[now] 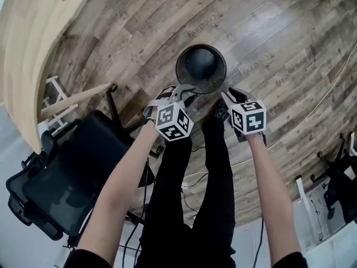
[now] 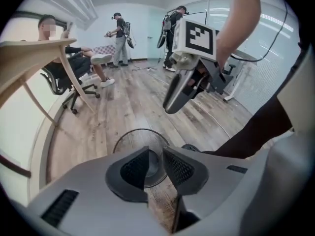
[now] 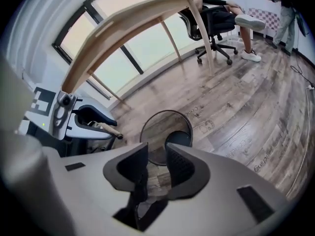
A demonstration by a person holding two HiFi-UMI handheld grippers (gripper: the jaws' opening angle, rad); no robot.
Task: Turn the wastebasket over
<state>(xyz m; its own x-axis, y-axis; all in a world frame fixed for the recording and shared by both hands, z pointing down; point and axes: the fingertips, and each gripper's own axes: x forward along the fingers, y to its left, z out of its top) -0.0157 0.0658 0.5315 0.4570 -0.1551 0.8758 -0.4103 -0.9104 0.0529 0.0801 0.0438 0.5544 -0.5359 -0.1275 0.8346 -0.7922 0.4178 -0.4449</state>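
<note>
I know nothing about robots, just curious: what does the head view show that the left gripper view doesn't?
Only the head view: the marker cube on the left gripper and the person's left forearm. Only the left gripper view: other people across the room. Both: the wastebasket standing mouth-up on the wood floor, and the right gripper.

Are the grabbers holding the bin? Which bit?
Nothing is held. The left hand-held gripper and the right hand-held gripper hang above the black round wire-mesh wastebasket, jaws slightly apart and empty.
</note>
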